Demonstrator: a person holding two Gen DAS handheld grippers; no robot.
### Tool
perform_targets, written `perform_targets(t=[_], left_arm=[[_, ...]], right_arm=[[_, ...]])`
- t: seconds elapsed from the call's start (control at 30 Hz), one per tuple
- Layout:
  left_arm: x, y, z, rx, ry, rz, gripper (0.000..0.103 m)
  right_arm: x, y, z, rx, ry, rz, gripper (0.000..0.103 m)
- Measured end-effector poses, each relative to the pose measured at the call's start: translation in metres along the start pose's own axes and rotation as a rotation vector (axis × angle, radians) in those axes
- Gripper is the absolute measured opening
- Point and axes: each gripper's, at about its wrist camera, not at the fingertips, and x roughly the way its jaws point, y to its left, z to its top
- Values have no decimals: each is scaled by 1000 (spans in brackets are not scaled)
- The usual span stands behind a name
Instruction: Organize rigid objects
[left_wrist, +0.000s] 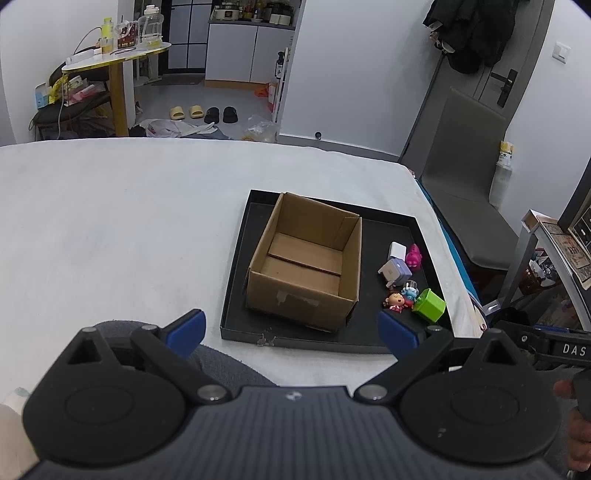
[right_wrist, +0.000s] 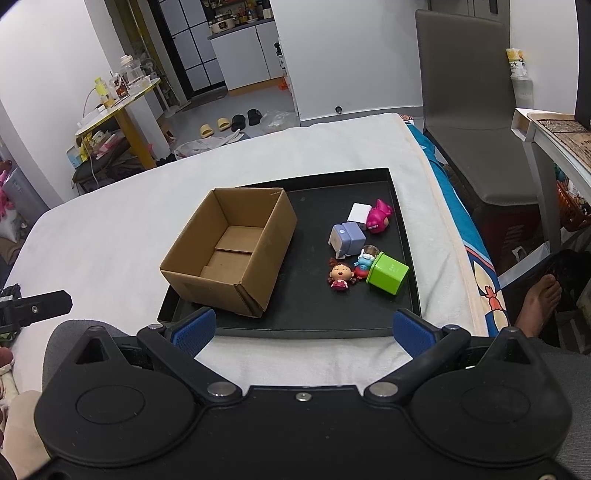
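Both my grippers, left gripper (left_wrist: 291, 328) and right gripper (right_wrist: 304, 330), hang with jaws released and nothing between them, short of the black tray (right_wrist: 400, 221) on the white-covered bed (right_wrist: 110, 240). The open corrugated cardboard box (right_wrist: 258, 254) stands on the tray's left side. To its right huddle a green cube (right_wrist: 388, 273), girl figurine (right_wrist: 340, 275), lilac charger (right_wrist: 349, 238), white block (right_wrist: 358, 213) and magenta toy (right_wrist: 378, 219). "DAS" reads on the other tool, cut off.
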Motion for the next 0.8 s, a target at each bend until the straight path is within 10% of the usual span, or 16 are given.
perform_targets(t=[0.8], left_arm=[[2, 1, 2, -2, 0, 3, 99]], right_arm=[[1, 3, -1, -13, 2, 2, 103]])
